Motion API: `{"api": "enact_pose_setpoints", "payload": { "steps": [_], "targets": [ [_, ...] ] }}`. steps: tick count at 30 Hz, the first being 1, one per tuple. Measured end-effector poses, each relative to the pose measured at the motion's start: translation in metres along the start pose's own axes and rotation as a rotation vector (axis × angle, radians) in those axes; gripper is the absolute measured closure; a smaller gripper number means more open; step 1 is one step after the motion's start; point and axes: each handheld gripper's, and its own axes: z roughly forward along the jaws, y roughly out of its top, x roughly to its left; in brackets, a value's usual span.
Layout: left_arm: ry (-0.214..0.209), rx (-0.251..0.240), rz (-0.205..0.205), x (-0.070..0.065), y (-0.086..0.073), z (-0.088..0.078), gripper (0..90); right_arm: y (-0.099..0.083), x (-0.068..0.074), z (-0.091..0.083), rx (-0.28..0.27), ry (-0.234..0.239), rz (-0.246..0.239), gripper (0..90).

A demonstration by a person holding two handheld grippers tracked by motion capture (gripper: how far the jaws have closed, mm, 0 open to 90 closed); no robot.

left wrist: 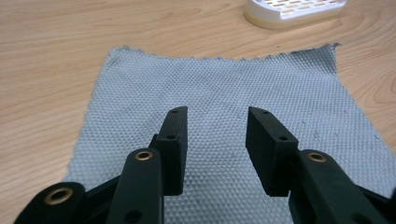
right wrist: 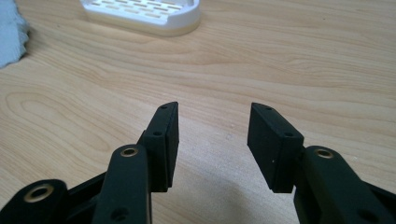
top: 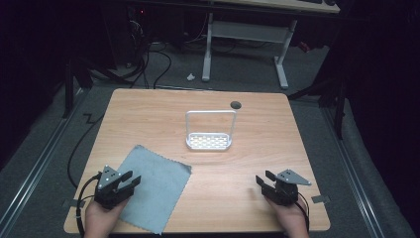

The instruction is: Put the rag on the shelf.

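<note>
A grey-blue cloth lies flat on the wooden table at the front left. Its waffle weave spreads out under my left gripper as the cloth. My left gripper hovers over the cloth's left part, jaws open and empty. A white rack with a slotted base and a tall wire handle stands mid-table; its base sits beyond the cloth. My right gripper rests at the front right over bare wood, open with nothing between its fingers, as the right gripper view confirms.
A round cable hole sits near the table's far edge. Behind the table stand a white desk frame and cables on the floor. The rack's base and a cloth corner lie ahead of the right gripper.
</note>
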Motion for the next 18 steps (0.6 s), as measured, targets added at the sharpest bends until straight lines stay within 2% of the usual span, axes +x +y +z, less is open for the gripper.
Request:
{"api": "enact_pose_setpoints", "payload": {
  "steps": [1, 5, 6, 15, 18],
  "targets": [
    [-0.006, 0.009, -0.012, -0.0001, -0.0019, 0.0021, 59.0, 0.0001, 0.0010, -0.0005, -0.001, 0.003, -0.012, 53.5],
    [-0.004, 0.014, -0.018, -0.0002, -0.0027, 0.0032, 58.7, -0.0002, 0.0038, -0.0006, -0.007, 0.019, -0.030, 53.4],
    [-0.002, 0.012, -0.017, -0.0001, -0.0024, 0.0030, 58.5, 0.0005, 0.0045, -0.0013, -0.008, 0.017, -0.047, 53.3],
    [0.001, 0.018, -0.026, 0.0046, -0.0042, 0.0019, 58.2, 0.0007, 0.0033, -0.0013, -0.005, 0.023, -0.033, 53.3],
    [-0.020, 0.028, -0.025, 0.0017, -0.0049, 0.0010, 64.1, 0.0006, 0.0046, -0.0015, -0.009, 0.030, -0.037, 53.5]
  ]
}}
